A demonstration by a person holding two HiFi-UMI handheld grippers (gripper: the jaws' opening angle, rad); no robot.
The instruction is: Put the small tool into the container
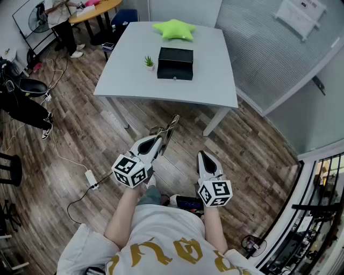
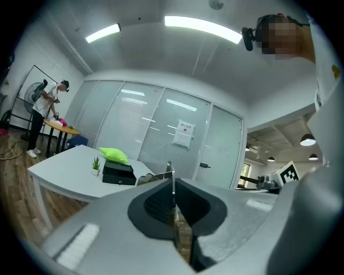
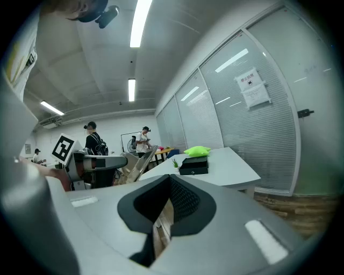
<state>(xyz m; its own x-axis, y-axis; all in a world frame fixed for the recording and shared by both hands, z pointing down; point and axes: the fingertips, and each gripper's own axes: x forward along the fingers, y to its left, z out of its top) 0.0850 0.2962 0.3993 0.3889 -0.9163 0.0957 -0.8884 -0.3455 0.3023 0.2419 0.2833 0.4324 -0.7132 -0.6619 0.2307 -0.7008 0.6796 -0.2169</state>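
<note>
The small tool (image 1: 170, 131) is a thin metal piece sticking up and forward out of my left gripper (image 1: 157, 145), which is shut on it over the wooden floor. In the left gripper view its blade edge (image 2: 171, 180) stands between the closed jaws. The container is a black box (image 1: 175, 63) on the white table (image 1: 215, 86), well ahead of both grippers; it also shows as the black box (image 2: 118, 173) and the black box (image 3: 194, 167). My right gripper (image 1: 206, 159) is shut with nothing in it, to the right of the left one. The right gripper view shows the tool (image 3: 141, 161) in profile.
On the table, a green star-shaped cushion (image 1: 174, 29) lies behind the box and a small potted plant (image 1: 149, 63) stands at its left. A cable and power strip (image 1: 92, 180) lie on the floor at the left. People stand by a round table (image 1: 91, 9) far left.
</note>
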